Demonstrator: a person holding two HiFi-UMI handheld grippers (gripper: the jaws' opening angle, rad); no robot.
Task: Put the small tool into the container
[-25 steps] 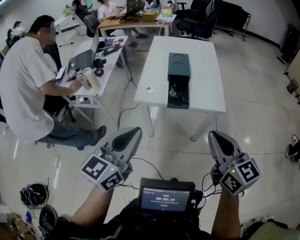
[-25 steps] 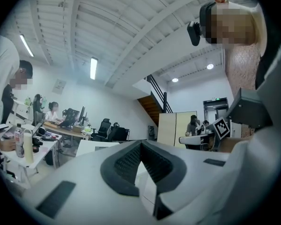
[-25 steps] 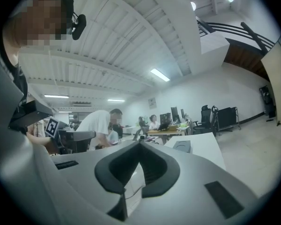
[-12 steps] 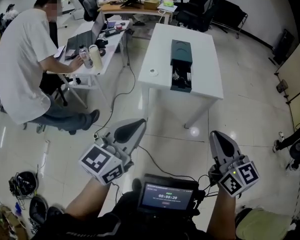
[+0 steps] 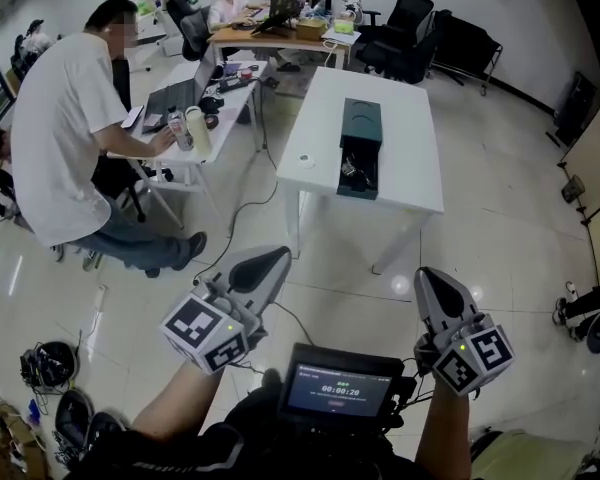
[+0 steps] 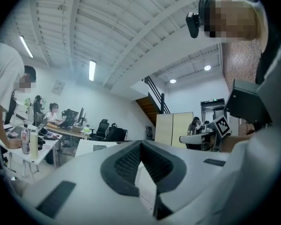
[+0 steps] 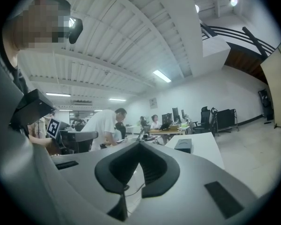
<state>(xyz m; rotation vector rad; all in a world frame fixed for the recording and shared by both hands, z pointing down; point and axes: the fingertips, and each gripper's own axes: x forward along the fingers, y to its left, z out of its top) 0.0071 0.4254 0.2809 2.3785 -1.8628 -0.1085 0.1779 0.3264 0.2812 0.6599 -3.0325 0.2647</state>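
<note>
Count:
- 2 grippers: left gripper (image 5: 268, 260), right gripper (image 5: 427, 280)
- 2 marker cubes: left cube (image 5: 205, 333), right cube (image 5: 475, 360)
- 1 white bench (image 5: 410, 173) carrying 1 dark container (image 5: 360, 128) and 1 small white ring (image 5: 306, 161)
- 1 side bench (image 5: 185, 160) carrying 2 bottles: darker bottle (image 5: 177, 126), pale bottle (image 5: 198, 131)
- 2 clear people: white-shirted person (image 5: 60, 138), seated person (image 5: 226, 3)
- 1 chest screen (image 5: 342, 388)

Holds the left gripper (image 5: 273, 258) out level ahead of the torso (image 5: 225, 448), on its left side, jaws pressed together with nothing between them. Holds the right gripper (image 5: 427, 276) likewise on the torso's right side, jaws also together and empty. Carries a marker cube (image 5: 205, 333) on each, nearest the torso. Reaches forward with bare forearms (image 5: 170, 408), well apart.
</note>
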